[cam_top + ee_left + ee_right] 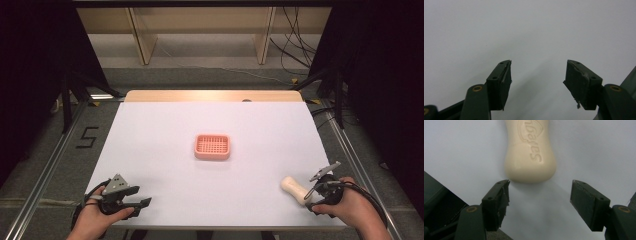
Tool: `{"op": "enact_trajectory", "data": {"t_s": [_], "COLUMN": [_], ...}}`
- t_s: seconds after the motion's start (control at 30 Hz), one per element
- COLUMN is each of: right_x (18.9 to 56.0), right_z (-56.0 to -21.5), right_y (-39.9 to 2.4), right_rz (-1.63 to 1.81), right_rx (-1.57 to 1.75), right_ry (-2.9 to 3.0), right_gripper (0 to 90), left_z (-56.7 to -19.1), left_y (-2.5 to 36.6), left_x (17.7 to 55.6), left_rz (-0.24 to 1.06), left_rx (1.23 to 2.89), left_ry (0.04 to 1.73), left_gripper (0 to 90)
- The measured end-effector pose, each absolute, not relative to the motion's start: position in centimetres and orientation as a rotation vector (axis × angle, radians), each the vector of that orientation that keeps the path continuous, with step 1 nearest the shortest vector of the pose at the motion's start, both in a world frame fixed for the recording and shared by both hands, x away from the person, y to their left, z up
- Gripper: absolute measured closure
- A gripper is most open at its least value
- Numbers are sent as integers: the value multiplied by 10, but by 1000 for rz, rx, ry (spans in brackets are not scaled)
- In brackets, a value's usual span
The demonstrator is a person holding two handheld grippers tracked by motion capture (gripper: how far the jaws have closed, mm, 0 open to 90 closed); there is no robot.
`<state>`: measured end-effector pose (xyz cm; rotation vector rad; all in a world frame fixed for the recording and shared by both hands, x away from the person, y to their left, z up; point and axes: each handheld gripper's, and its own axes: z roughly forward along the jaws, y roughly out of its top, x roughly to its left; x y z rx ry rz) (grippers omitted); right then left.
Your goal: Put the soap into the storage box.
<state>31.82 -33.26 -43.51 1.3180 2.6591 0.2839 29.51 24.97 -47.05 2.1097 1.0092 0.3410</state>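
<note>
Spreading white and bare across most of the high view, the desk point(165, 195), carrying a pink slotted soap dish point(212, 147) at its middle. Lying near the right front edge, well apart from that dish, a cream soap bar point(294, 189), waisted and embossed with lettering. Resting at the left front corner, the left claw point(142, 203), spread wide over bare surface and pinching nothing. Hovering just short of the bar's near end, the right claw point(539, 192), jaws spread wider than the bar, not touching it. Probably lining up for the pickup; next, likely needing to slide forward until both pads flank the bar, then squeezing gently, the soap looking slippery.
</note>
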Motion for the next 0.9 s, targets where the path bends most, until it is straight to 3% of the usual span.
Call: {"op": "enact_trajectory", "data": {"t_s": [0.9], "right_x": [347], "right_z": [-419], "right_y": [-307], "right_rz": [114], "right_rx": [1106], "right_ry": [2773], "right_gripper": [321], "left_z": [-471], "left_y": [249], "left_x": [294], "left_rz": [341], "left_rx": [2115], "left_ry": [999], "left_gripper": [371]}}
